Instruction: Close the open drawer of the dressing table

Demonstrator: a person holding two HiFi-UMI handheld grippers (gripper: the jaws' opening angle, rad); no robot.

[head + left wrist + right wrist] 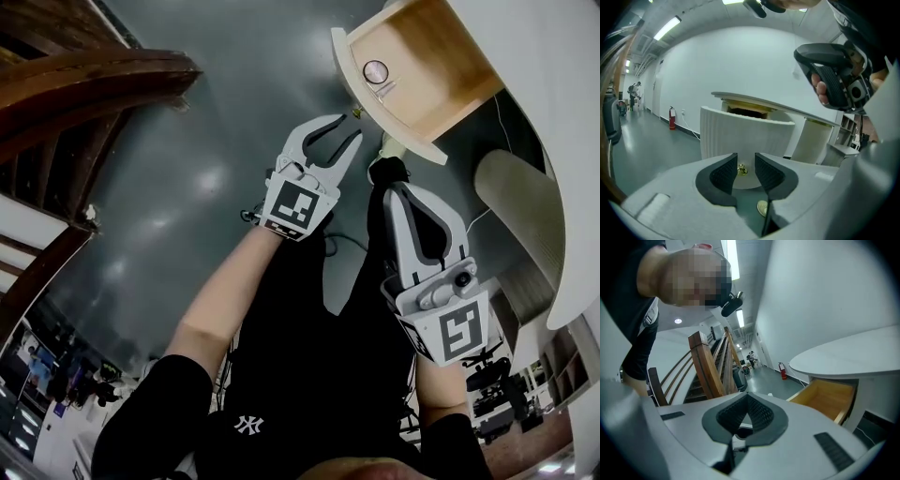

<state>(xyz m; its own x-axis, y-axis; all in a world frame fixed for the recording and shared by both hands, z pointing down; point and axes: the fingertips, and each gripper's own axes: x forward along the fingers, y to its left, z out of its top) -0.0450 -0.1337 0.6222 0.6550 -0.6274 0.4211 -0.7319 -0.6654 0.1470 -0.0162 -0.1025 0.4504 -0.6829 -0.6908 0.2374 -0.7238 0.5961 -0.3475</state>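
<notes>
The dressing table's drawer (412,80) stands pulled out, with pale wood inside and a curved white ribbed front (745,133) bearing a small gold knob (742,170). My left gripper (335,141) is open just short of that front. In the left gripper view, the knob shows in the gap between the left gripper's (746,160) dark pads, not touched. My right gripper (396,190) is shut on nothing, below and to the right of the drawer front. In the right gripper view the open drawer (829,397) lies to the right of the right gripper (747,401).
A small round tin (375,71) lies in the drawer. The white tabletop (562,141) overhangs it. A ribbed white stool (516,202) stands beside the table. A wooden staircase (75,94) rises at the left. Grey floor (187,187) spreads between them.
</notes>
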